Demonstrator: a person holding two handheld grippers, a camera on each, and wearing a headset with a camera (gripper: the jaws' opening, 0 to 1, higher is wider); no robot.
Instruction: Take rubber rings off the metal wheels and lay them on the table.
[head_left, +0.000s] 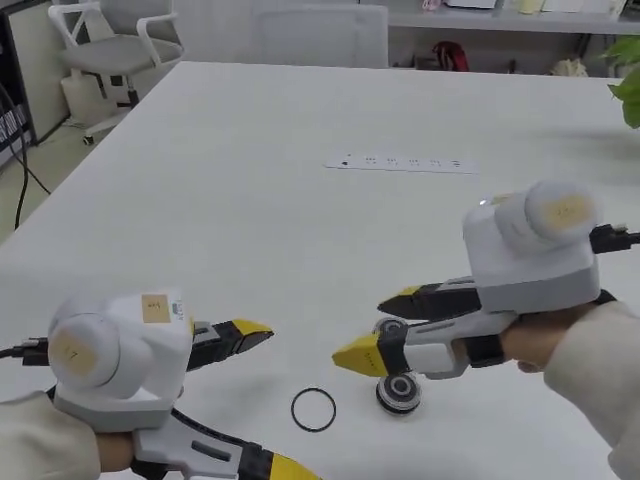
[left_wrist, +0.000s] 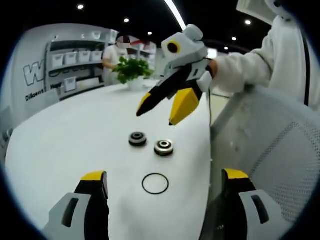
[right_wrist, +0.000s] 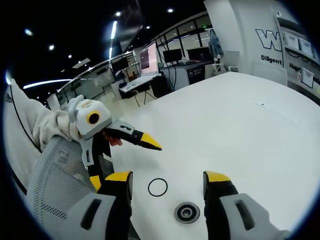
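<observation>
The white table (head_left: 300, 230) is matte and bare across most of its width. A white power strip (head_left: 400, 163) lies flat towards its far edge. A grey office chair (head_left: 110, 45) stands beyond the far left corner, and leaves of a potted plant (head_left: 628, 85) show at the right edge. The left gripper view shows shelves of white bins (left_wrist: 75, 60) on the back wall, with a person (left_wrist: 112, 52) standing by them under ceiling spotlights. The right gripper view shows desks with monitors (right_wrist: 150, 57).

Close to the near edge, one black rubber ring (head_left: 313, 409) lies flat on the table by itself. Just to its right is a metal wheel (head_left: 399, 392) with a dark rim. A second wheel (head_left: 390, 328) sits just behind it, partly hidden by the right gripper (right_wrist: 167, 176). I cannot tell whether either wheel carries a ring.

The right gripper's jaws are spread above the wheels and grip nothing. The left gripper (left_wrist: 164, 176) is near the near left corner, jaws wide apart and empty, pointing at the loose ring.
</observation>
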